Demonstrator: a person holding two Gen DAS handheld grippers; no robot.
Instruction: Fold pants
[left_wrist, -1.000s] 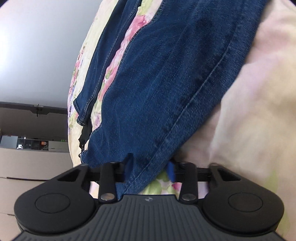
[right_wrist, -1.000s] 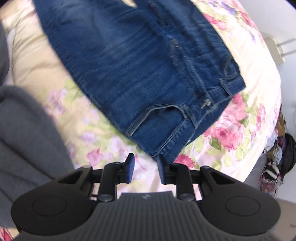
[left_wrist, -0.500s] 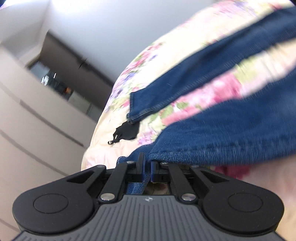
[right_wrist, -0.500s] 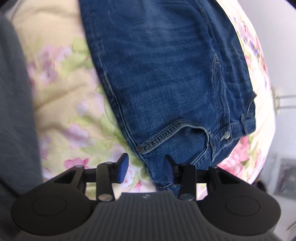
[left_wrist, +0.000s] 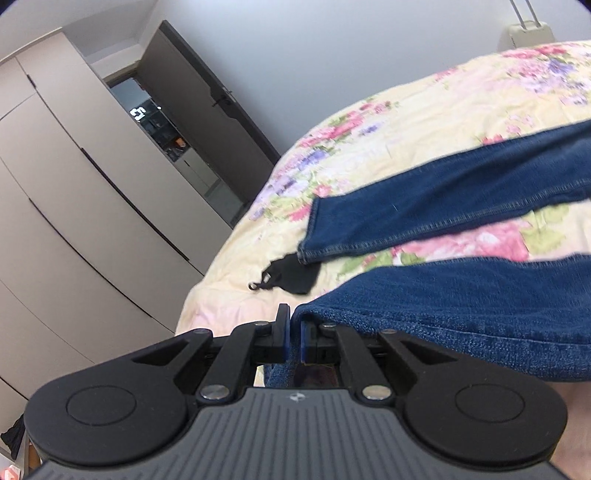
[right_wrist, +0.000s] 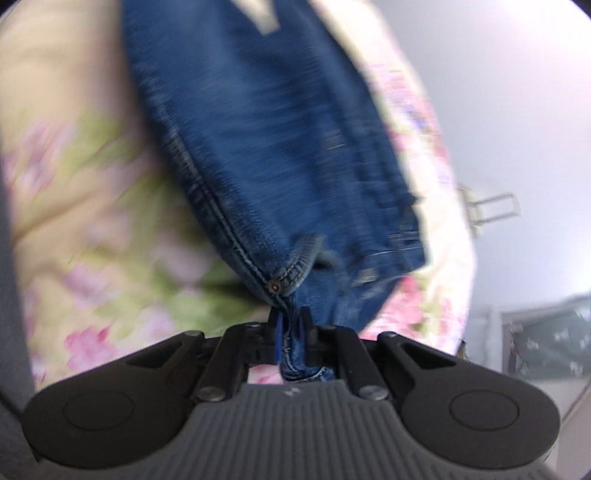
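The blue jeans (left_wrist: 461, 192) lie on the floral bedspread (left_wrist: 369, 147); the left gripper (left_wrist: 293, 334) pinches a near leg hem, the right gripper (right_wrist: 291, 332) the waistband corner; white digits, unreadable, glow in the far-left doorway (left_wrist: 138, 112).

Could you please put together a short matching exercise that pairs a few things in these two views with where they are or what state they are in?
Things:
1. left tool
2. right tool
3. black item
4. wardrobe

States or places:
A. lying loose on the floral bedspread, at the hem of the far jeans leg
B. shut on the leg hem
C. standing beside the bed, doors closed
D. shut on the pocket corner at the rivet

Pairs: 1-B, 2-D, 3-A, 4-C
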